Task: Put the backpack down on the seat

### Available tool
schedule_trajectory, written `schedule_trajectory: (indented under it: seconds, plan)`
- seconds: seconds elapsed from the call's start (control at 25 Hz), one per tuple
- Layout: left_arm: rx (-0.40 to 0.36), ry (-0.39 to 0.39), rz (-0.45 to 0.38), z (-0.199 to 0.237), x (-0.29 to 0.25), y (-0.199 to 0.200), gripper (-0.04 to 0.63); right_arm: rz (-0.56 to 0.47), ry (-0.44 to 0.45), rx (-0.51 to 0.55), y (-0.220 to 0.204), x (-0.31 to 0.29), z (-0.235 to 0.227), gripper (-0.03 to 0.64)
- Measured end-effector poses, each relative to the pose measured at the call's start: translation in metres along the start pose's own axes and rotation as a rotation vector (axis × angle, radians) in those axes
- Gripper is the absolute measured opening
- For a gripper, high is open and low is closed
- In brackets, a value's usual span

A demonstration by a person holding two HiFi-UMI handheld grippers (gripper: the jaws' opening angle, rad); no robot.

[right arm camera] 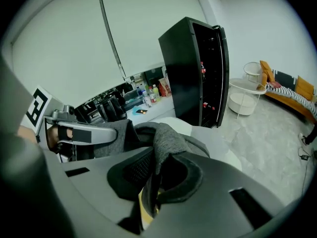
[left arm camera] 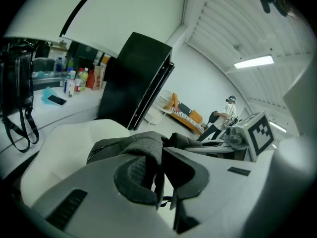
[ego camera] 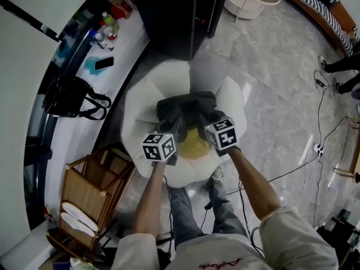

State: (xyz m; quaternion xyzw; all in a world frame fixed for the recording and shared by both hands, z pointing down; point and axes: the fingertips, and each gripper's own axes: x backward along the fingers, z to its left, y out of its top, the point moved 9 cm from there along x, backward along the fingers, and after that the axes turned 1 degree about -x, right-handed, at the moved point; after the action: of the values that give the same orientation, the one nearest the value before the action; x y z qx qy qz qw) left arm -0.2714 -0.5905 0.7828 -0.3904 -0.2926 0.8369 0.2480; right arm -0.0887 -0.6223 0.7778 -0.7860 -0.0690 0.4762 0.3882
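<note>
Left gripper [left arm camera: 159,178], right gripper [right arm camera: 157,176]: fingers [left arm camera: 132,180] clamp backpack [ego camera: 185,107].

backpack [ego camera: 185,107]: dark grey, plain
seat [ego camera: 147,103]: white, marked with a yellow patch at its centre
left gripper [left arm camera: 159,167]: pale grey shell, dark grey pads
right gripper [right arm camera: 157,172]: mid grey shell, dark grey pads
cube [ego camera: 159,147]: white, printed with black square markers, matched on the other gripper
floor [ego camera: 270,94]: pale grey, veined like marble
cabinet [ego camera: 174,10]: black
desk [ego camera: 73,128]: white
handbag [ego camera: 70,97]: black
phone [ego camera: 103,63]: black
rack [ego camera: 93,193]: brown wood
sofa [left arm camera: 185,114]: orange, draped in black-and-white stripes
</note>
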Motion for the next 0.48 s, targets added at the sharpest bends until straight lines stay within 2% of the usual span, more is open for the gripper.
schedule_trajectory:
  seconds: [0.16, 0.48]
  plan:
    - [-0.018, 0.021, 0.042, 0.011, -0.015, -0.015, 0.054, 0.028, 0.003, 0.011, -0.017, -0.018, -0.003, 0.049]
    - [-0.078, 0.04, 0.09, 0.016, -0.02, -0.019, 0.055, 0.06, 0.006, 0.004, -0.042, -0.027, -0.004, 0.051]
